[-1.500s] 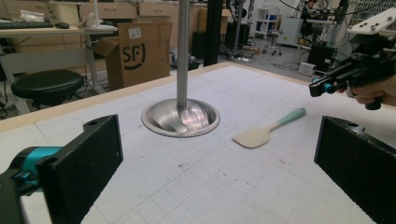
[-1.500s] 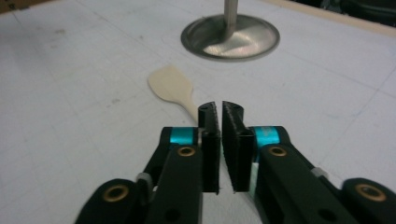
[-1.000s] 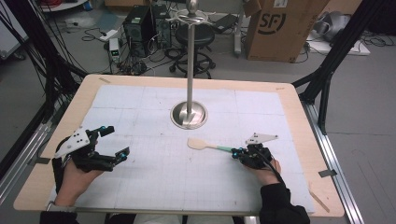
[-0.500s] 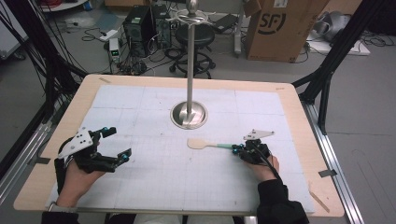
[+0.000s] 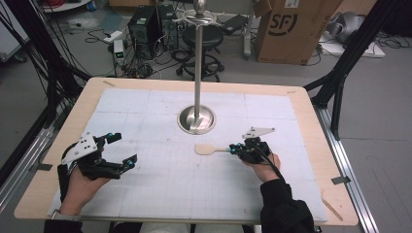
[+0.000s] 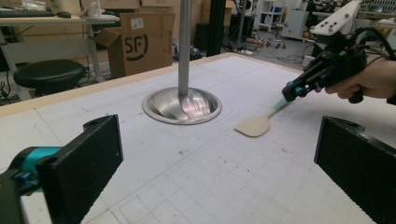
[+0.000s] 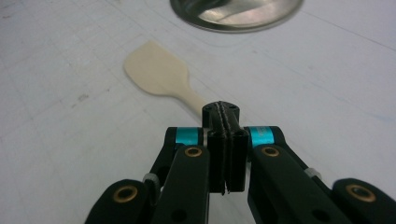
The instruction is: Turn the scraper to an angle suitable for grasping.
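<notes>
Where mat (image 5: pixel 160 194) lies bare: spatula (image 5: pixel 209 149).

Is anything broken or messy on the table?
Nothing looks broken or spilled. The right gripper has its jaws shut on the spatula handle, its blade near the metal stand, which is upright. The left gripper is open.

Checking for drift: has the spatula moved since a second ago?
Yes. The spatula, clamped in the right gripper, has shifted slightly right, relative to the stand's base.
</notes>
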`<action>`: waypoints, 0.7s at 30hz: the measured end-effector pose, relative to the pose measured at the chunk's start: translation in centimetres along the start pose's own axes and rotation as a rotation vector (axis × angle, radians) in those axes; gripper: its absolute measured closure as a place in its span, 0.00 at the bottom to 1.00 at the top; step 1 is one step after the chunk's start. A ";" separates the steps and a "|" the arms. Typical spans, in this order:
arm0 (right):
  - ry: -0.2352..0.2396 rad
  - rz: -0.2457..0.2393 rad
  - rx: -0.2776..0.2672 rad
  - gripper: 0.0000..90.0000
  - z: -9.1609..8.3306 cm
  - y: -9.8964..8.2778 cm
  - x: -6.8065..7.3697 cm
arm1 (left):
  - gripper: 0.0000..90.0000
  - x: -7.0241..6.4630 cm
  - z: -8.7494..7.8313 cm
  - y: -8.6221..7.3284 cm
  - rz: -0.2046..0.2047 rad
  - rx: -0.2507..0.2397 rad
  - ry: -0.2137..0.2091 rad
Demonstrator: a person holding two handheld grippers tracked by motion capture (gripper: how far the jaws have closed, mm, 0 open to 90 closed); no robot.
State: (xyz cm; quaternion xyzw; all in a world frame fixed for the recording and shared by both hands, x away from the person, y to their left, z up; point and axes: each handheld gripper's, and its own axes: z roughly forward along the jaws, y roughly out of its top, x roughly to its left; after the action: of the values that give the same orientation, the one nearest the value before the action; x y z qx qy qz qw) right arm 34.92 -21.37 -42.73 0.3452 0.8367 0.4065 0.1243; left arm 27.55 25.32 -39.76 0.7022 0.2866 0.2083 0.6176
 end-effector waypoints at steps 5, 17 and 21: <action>-0.004 -0.018 0.021 1.00 2.4 1.6 0.6 | 0.02 0.0 0.1 0.0 -0.001 0.000 -0.008; 0.000 0.012 0.085 1.00 5.3 2.4 0.3 | 0.02 0.1 0.8 -0.1 -0.011 -0.003 -0.007; 0.007 -0.020 0.095 1.00 5.0 2.2 0.9 | 0.02 -0.2 1.0 0.1 0.002 -0.005 -0.018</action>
State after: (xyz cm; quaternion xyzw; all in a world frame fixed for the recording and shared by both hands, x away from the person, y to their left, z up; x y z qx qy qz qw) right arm 37.80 -16.82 -44.16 0.3411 0.8589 0.3661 0.1088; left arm 28.10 24.41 -39.78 0.7028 0.2797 0.2032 0.6217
